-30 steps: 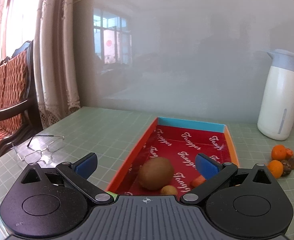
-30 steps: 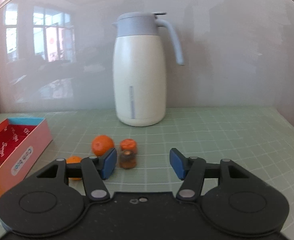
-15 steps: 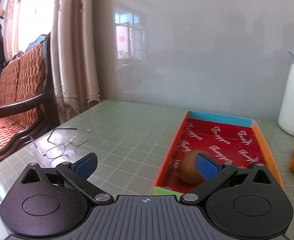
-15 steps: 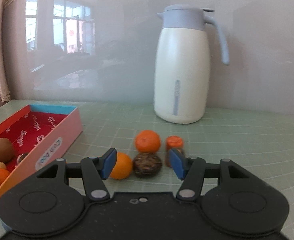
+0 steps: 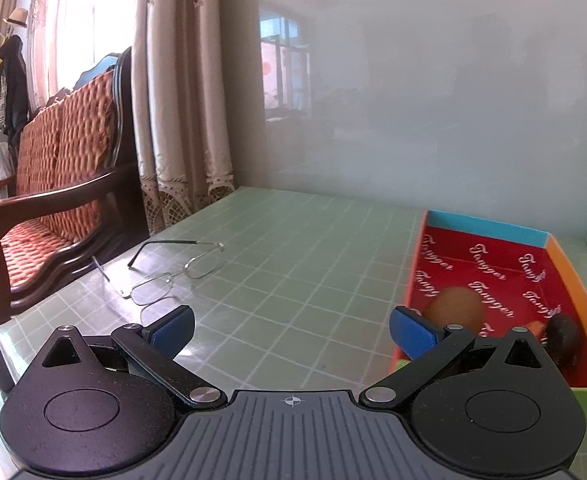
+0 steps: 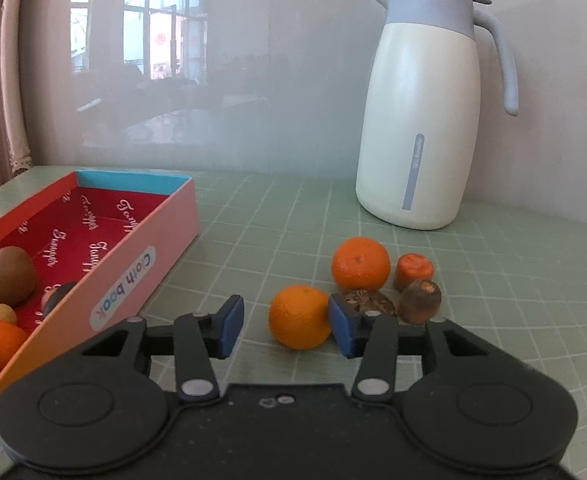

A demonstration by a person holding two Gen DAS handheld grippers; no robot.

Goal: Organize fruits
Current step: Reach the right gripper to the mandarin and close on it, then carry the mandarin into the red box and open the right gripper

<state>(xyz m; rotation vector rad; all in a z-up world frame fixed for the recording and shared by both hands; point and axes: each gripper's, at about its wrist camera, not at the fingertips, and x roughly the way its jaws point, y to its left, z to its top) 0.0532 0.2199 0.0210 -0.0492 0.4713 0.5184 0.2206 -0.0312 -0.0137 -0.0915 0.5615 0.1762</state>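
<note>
Closing right hand-held gripper (image 6: 283,326) around near orange (image 6: 300,317) on desk (image 6: 493,280), pads seemingly not yet pressing, presumably for box (image 6: 145,256); left hand-held gripper (image 5: 291,332) open, empty, beside box.

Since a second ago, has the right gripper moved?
Yes. The right gripper swung left: the jug now sits right of it, and its jaws are closing around the nearer orange.

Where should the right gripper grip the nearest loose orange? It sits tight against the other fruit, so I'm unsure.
Grip the nearest orange across its widest middle, coming from the front. Its left side is bare mat; the dark brown fruit crowds its right. The right gripper is closing, the orange between its fingers, left pad not yet touching.
</note>
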